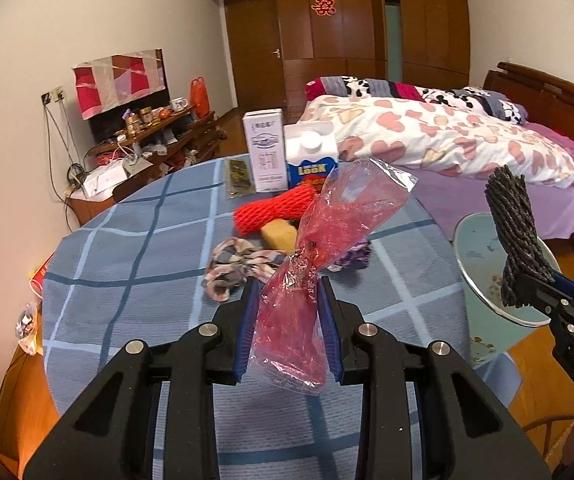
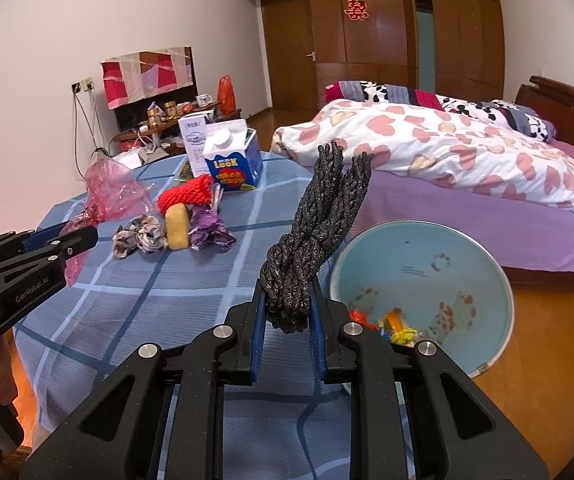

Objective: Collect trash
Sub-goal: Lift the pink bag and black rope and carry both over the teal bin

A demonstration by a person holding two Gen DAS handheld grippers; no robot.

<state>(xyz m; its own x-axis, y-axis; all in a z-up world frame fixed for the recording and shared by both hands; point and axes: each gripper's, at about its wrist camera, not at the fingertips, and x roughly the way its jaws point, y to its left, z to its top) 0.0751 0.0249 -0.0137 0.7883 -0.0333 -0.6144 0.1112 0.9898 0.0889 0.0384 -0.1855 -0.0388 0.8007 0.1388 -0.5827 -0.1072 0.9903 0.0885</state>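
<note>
While clamped on a red plastic bag (image 1: pixel 307 280), the left gripper (image 1: pixel 289 292) holds it above the checked surface (image 1: pixel 127 280). Clamped on a bundle of dark rope (image 2: pixel 311 248), the right gripper (image 2: pixel 287 312) holds it upright beside a pale blue bin (image 2: pixel 447 248) standing on the floor between surface and bed (image 2: pixel 487 208).

Round table (image 1: pixel 135 280) under a blue checked cloth. Beyond its far edge a bed (image 2: pixel 487 216) with a purple sheet, a heart-print quilt (image 2: pixel 427 148) heaped on it, patterned pillows along the wooden headboard (image 2: pixel 567 100). Low shelf unit (image 1: pixel 159 136) against the left wall, cluttered with jars, a mug (image 1: pixel 178 103) and an orange bag (image 1: pixel 200 98), a red-and-white cloth (image 1: pixel 119 80) draped over a dark screen; brown wardrobe (image 2: pixel 387 28) and door (image 1: pixel 255 52) on the far wall, a red paper cutout (image 1: pixel 324 4) on the wardrobe.
</note>
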